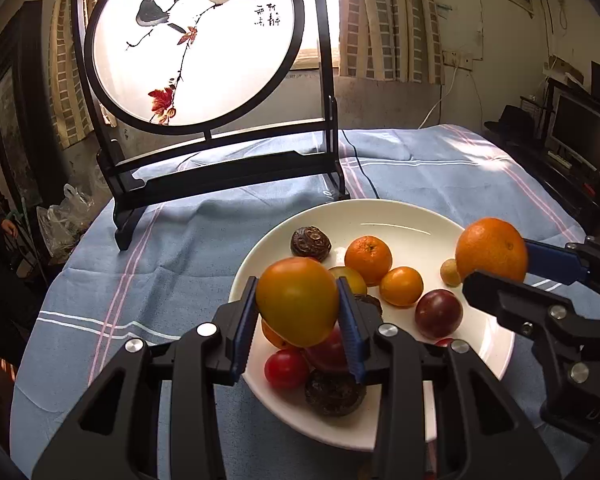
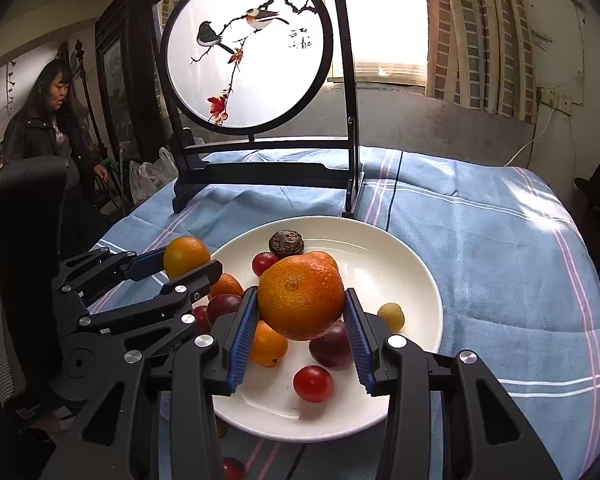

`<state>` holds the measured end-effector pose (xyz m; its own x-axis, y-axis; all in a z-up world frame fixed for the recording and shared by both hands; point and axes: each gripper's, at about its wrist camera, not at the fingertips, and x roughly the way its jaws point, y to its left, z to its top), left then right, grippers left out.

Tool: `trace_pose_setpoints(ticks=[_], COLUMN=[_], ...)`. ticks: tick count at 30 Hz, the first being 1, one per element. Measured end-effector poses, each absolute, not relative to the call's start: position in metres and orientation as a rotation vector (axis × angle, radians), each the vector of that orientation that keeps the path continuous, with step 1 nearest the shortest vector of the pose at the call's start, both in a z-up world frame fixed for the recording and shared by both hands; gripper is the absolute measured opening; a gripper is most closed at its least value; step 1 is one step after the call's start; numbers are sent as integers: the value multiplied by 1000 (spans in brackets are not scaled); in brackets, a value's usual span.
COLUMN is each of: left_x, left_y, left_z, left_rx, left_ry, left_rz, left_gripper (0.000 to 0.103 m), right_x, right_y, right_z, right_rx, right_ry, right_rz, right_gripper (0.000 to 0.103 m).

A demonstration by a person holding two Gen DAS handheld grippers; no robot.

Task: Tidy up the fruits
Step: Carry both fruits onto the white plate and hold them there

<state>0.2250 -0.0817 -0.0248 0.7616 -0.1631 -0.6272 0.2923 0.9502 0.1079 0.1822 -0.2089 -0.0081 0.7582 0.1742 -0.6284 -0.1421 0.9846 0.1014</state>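
Fruit hangs in both claws above the white plate (image 1: 380, 216). Nearest me, the left gripper (image 1: 298, 300) is clamped on a smooth yellow-orange fruit (image 1: 298, 300), its blue pads (image 1: 350, 332) pressing each flank, held over the plate's 8 o'clock edge. The right gripper (image 2: 302, 300) is clamped the same way on a pebbled orange (image 2: 302, 300), raised over the plate's middle in its own view.

Below them on the plate lie cherry tomatoes (image 2: 313, 383), a dark plum (image 1: 438, 313), two small tangerines (image 1: 368, 260), and a pale little round fruit (image 2: 391, 316) toward 3 o'clock. A wrinkled brown fruit (image 2: 286, 243) sits at 12 o'clock.

The plate rests on a blue striped cloth (image 2: 500, 260). Beyond it, at 12 o'clock, stands a dark-framed round screen painted with two birds (image 2: 246, 56), with a curtained window (image 2: 384, 20) behind. A person (image 2: 52, 132) stands far off at 10 o'clock.
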Motion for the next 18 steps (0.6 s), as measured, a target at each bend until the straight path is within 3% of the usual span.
trace_pose_setpoints(ticks=[18], left_x=[223], left_y=[-85], left_z=[-25], left_rx=[213], left_ry=[655], left_rz=[-261], left_gripper=[37], right_x=[182], right_y=[-209], right_z=[-9], right_rx=[49], right_ry=[688], right_rz=[180], right_gripper=[44])
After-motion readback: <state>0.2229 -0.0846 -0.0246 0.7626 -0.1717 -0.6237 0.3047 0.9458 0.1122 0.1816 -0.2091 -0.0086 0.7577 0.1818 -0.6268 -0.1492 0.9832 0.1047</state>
